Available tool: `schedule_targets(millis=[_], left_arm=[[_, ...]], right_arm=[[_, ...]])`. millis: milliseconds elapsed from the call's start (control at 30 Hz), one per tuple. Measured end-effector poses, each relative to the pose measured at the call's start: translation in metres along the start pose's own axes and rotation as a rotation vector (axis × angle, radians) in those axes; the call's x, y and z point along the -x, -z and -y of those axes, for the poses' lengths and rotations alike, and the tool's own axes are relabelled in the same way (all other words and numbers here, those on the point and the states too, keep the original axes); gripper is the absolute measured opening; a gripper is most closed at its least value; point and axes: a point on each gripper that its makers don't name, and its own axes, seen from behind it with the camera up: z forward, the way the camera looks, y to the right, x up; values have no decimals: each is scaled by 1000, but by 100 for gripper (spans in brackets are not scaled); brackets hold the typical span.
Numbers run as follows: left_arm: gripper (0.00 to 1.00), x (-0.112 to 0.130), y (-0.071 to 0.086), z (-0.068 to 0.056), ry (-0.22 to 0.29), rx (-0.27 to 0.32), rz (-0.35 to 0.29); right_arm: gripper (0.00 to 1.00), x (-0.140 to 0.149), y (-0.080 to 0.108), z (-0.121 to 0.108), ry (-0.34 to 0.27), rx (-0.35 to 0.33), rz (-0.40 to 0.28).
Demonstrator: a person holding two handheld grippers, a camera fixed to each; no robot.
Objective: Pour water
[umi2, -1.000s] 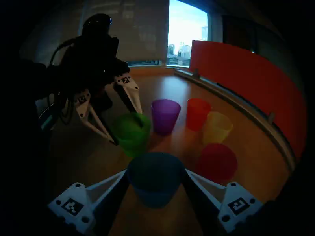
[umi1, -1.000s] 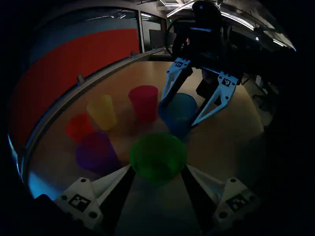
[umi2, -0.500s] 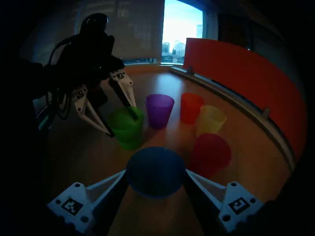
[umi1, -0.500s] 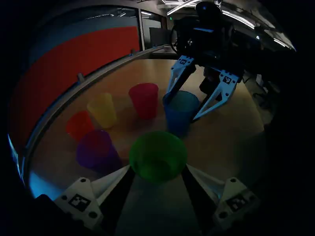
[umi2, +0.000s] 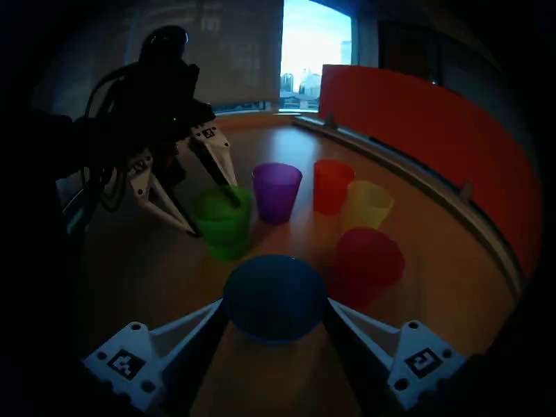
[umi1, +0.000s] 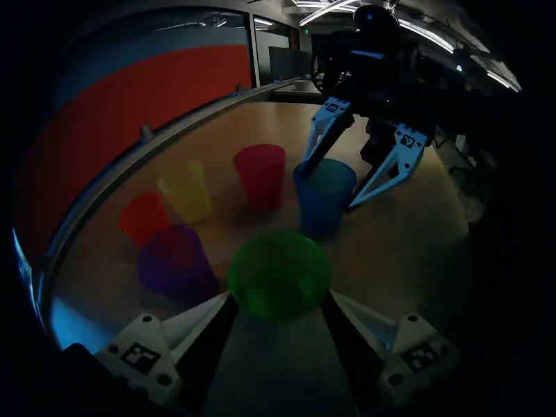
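Left gripper (umi1: 278,295) is clamping both fingers on the green cup (umi2: 222,221) near the table's (umi1: 406,229) middle; right gripper (umi2: 275,302) is likewise clamping the blue cup (umi1: 324,198) just beside it, apparently readying a pour between them.

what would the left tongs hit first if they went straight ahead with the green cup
Probably the blue cup in the right tongs, just right of dead ahead; the red cup stands close beside that line.
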Motion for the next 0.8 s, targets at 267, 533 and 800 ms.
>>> schedule_targets(millis=[267, 533, 800], left_arm=[[82, 5, 1, -1, 7, -2, 22], [82, 13, 10, 2, 10, -23, 37], [82, 23, 29, 6, 24, -67, 35]], right_arm=[[99, 2, 5, 0, 0, 11, -1], [99, 7, 13, 1, -6, 25, -4], [99, 12, 29, 1, -27, 59, -18]])
